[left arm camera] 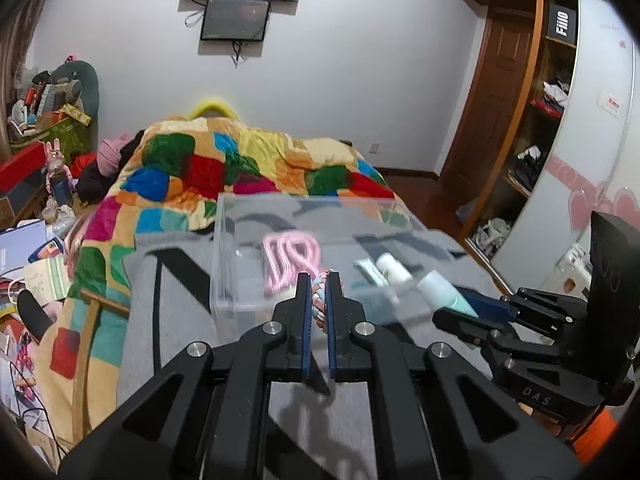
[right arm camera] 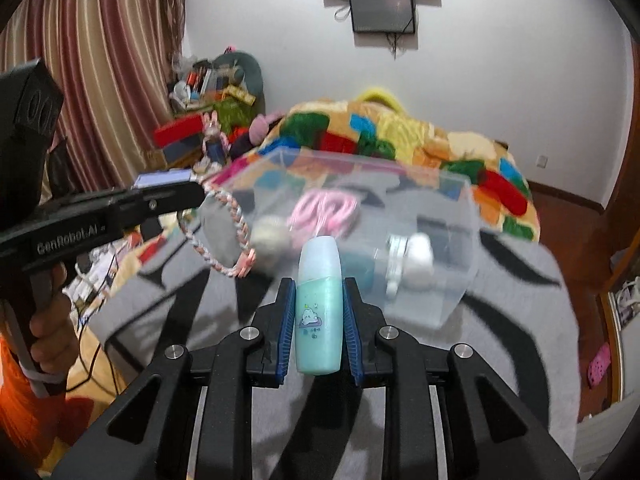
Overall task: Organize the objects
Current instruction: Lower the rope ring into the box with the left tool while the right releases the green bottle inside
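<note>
Bedroom clutter frames a bed whose grey blanket (left arm camera: 168,300) with black markings carries a clear plastic box (left arm camera: 224,248), and beyond it lies a patchwork quilt (left arm camera: 224,168) in bright colours.

Closest to the right wrist camera, the right gripper (right arm camera: 319,304) is clamped on a pale teal bottle (right arm camera: 319,312), whose front bears a small cartoon cloud figure with tiny writing under it, too small to read. The bottle's cap points toward the box (right arm camera: 460,216), just short of its near wall. In the left wrist view the same bottle (left arm camera: 444,292) juts out from the right gripper (left arm camera: 472,308) at the right, near the box's right corner; the letters "DAS" are moulded on that gripper's body.

Seen from its own camera, the left gripper (left arm camera: 318,300) is pinched narrowly on a braided pink, white and blue headband (left arm camera: 319,300), at the box's near wall. The right wrist view shows the headband (right arm camera: 236,240) as a loop hanging from the left gripper (right arm camera: 192,194) at the box's left side, and the tool's side reads "GenRobot.AI".

Inside the box lie a pink coiled cord (left arm camera: 286,258), a small tube (left arm camera: 370,272) and a white bottle (left arm camera: 394,268).

On the far wall hang two dark screens (left arm camera: 236,20). At the right, a black box (left arm camera: 563,24) on a wooden shelf reads "Fiilo".
</note>
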`<state>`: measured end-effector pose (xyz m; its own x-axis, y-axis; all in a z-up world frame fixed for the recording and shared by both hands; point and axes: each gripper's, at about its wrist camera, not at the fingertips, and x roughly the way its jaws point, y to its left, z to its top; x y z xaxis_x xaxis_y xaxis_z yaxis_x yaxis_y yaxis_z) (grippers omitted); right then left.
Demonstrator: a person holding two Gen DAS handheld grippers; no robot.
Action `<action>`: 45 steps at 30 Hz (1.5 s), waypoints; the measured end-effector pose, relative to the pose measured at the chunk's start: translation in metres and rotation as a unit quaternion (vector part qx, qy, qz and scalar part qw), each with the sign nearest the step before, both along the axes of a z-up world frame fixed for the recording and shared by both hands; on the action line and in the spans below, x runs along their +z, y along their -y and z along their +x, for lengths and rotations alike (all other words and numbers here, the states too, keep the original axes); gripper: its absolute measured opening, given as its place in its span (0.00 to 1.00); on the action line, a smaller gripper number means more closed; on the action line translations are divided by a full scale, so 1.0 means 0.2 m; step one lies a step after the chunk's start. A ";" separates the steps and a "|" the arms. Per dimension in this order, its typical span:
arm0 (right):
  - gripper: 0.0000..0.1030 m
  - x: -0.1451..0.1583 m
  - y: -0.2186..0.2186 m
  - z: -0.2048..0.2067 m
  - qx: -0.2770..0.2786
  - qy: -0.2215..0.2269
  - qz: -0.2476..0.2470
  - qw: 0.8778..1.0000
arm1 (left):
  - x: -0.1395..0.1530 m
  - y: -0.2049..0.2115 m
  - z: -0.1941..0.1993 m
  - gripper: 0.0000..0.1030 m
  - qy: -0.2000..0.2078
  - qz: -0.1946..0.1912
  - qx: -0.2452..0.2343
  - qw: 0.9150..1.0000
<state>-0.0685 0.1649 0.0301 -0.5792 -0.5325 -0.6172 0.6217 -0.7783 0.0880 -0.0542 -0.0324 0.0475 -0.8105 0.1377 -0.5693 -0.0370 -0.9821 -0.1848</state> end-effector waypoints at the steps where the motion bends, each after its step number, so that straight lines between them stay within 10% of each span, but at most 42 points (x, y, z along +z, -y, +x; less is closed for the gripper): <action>1: 0.20 0.02 0.00 -0.01 -0.003 -0.006 -0.002 1.000 | 0.01 0.00 -0.02 0.05 -0.003 0.001 0.001 1.000; 27: 0.22 -0.13 0.16 -0.47 -0.035 0.044 0.033 0.998 | -0.22 -0.01 -0.39 0.06 0.073 -0.008 0.006 0.997; 36: 0.43 -0.02 0.11 -0.35 -0.016 0.021 0.018 0.999 | -0.11 -0.02 -0.27 0.27 0.040 -0.029 0.012 0.999; 45: 0.71 0.09 -0.01 -0.14 -0.019 -0.021 -0.016 0.999 | -0.07 -0.05 -0.06 0.77 0.000 -0.056 0.027 0.998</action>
